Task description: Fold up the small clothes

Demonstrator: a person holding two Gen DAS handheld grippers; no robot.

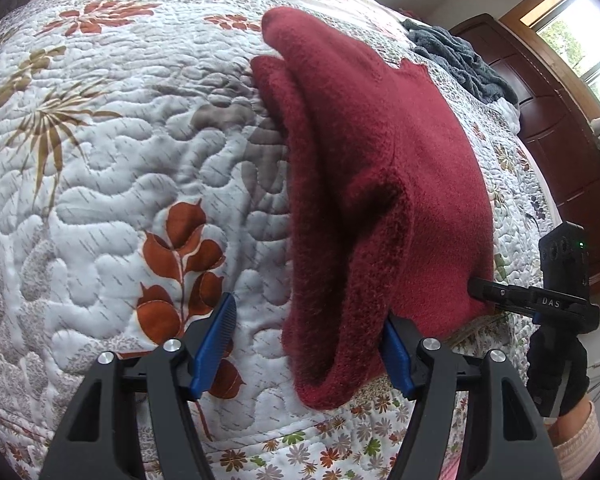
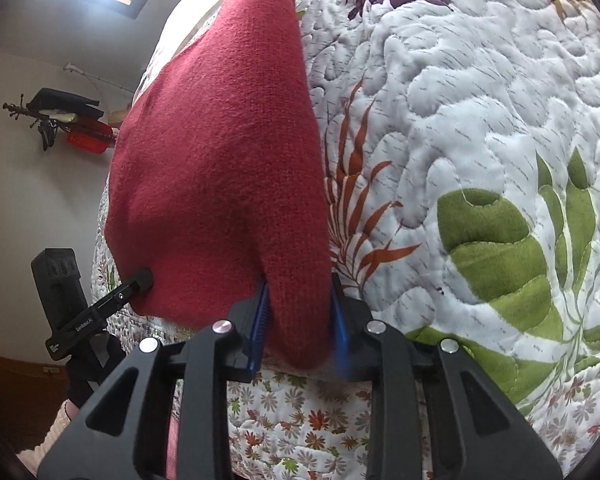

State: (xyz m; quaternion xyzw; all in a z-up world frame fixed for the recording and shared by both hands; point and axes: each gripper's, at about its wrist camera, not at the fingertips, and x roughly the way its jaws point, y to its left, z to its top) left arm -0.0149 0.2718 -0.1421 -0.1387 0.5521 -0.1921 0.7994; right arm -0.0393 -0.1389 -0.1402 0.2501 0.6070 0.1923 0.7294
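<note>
A dark red knit sweater (image 1: 380, 168) lies folded on the flowered quilt (image 1: 120, 160) of a bed. My left gripper (image 1: 306, 344) is open wide. The sweater's thick near fold sits between its blue pads and rests against the right pad (image 1: 396, 356), while the left pad is clear of it. In the right wrist view the sweater (image 2: 220, 160) fills the gap of my right gripper (image 2: 300, 332), whose blue pads press a near corner of the cloth from both sides. Each gripper shows in the other's view at the sweater's edge: right gripper (image 1: 476, 286), left gripper (image 2: 144, 278).
A dark grey fluffy cloth (image 1: 460, 60) lies further back on the bed beside a dark wooden headboard (image 1: 548, 120). The quilt's near edge (image 2: 300, 420) drops off just below both grippers. A wall rack with bags (image 2: 60, 120) hangs beyond the bed. Gloved hands hold both grippers.
</note>
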